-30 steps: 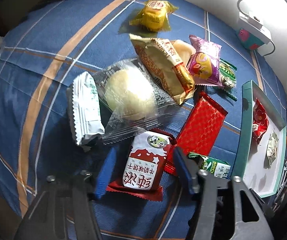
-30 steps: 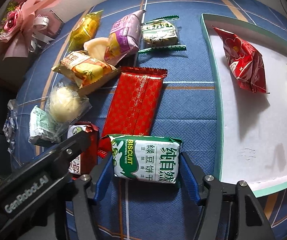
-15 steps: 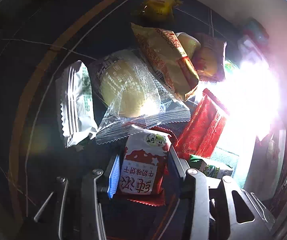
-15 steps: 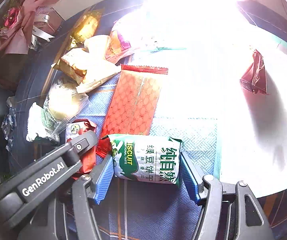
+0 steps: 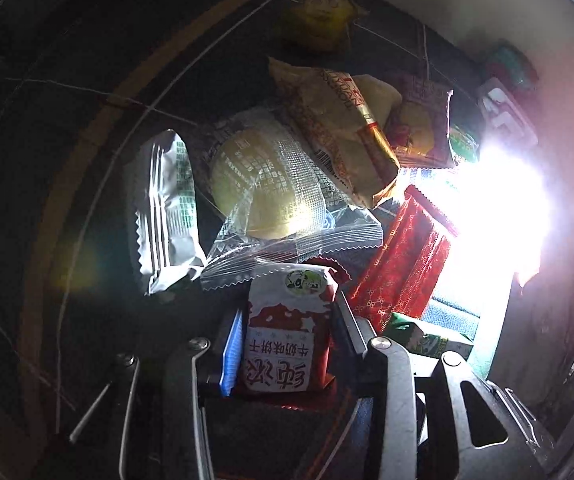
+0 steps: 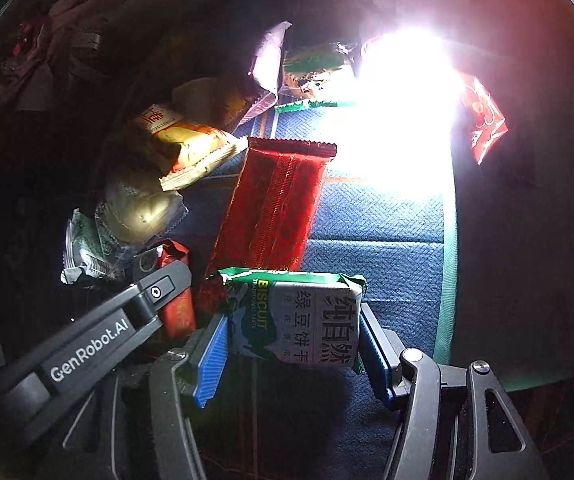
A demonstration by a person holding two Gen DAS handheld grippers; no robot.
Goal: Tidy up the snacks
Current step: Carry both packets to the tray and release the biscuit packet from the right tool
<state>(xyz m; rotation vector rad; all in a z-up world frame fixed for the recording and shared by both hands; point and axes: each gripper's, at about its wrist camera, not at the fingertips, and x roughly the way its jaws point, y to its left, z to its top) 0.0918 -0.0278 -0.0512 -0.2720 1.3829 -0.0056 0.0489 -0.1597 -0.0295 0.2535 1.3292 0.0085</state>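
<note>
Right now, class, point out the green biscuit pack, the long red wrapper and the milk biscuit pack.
green biscuit pack [image 6: 307, 320], right wrist view, printed front.
long red wrapper [image 6: 275, 200], right wrist view, middle.
milk biscuit pack [image 5: 283, 336], left wrist view, label.

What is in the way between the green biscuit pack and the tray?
Nothing visible. The right gripper is shut on the green biscuit pack, and only bare blue cloth lies between it and the tray's green rim. The long red packet sits on the other side. Glare hides most of the tray's inside.
</note>
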